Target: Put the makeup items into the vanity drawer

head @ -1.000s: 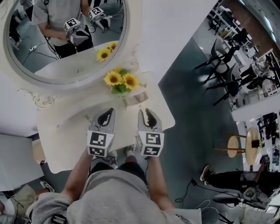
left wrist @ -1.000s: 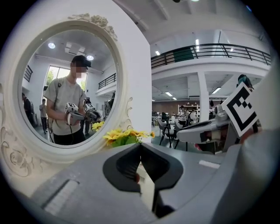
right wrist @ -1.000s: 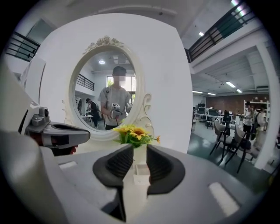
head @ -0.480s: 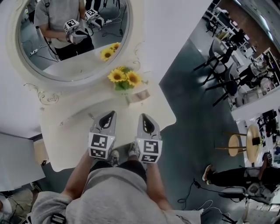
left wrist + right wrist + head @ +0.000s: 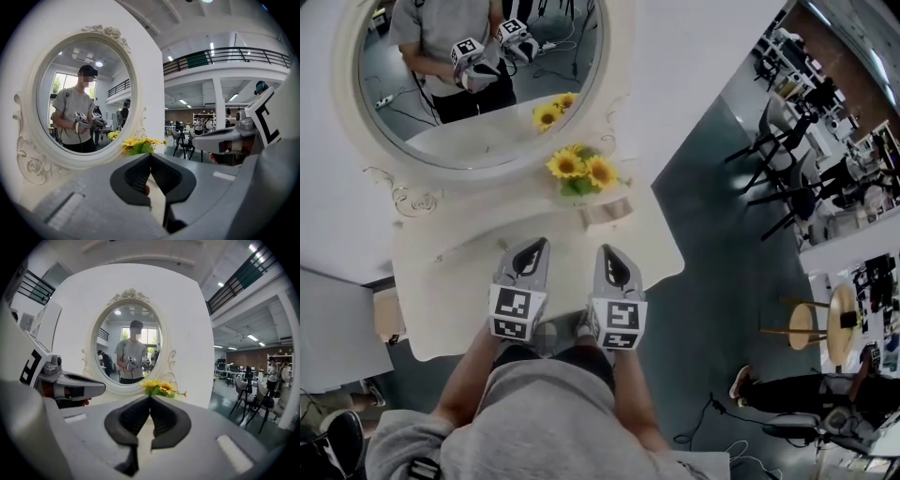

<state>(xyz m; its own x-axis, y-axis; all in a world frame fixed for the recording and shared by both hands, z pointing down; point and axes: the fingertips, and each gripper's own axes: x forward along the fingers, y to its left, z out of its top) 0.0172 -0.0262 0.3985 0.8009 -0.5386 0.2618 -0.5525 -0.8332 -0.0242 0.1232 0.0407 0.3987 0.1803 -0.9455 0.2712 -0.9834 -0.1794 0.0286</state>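
Cream vanity (image 5: 450, 281), oval mirror (image 5: 441, 112), sunflowers (image 5: 581, 171); left gripper (image 5: 540, 242), right gripper (image 5: 604, 248) jaws pressed together.

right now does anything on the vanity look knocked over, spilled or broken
Nothing stands out. The sunflowers stand upright in front of the mirror, whose glass and frame look whole, and the table shows no spill. The left claw and the right claw are shut with nothing in them.
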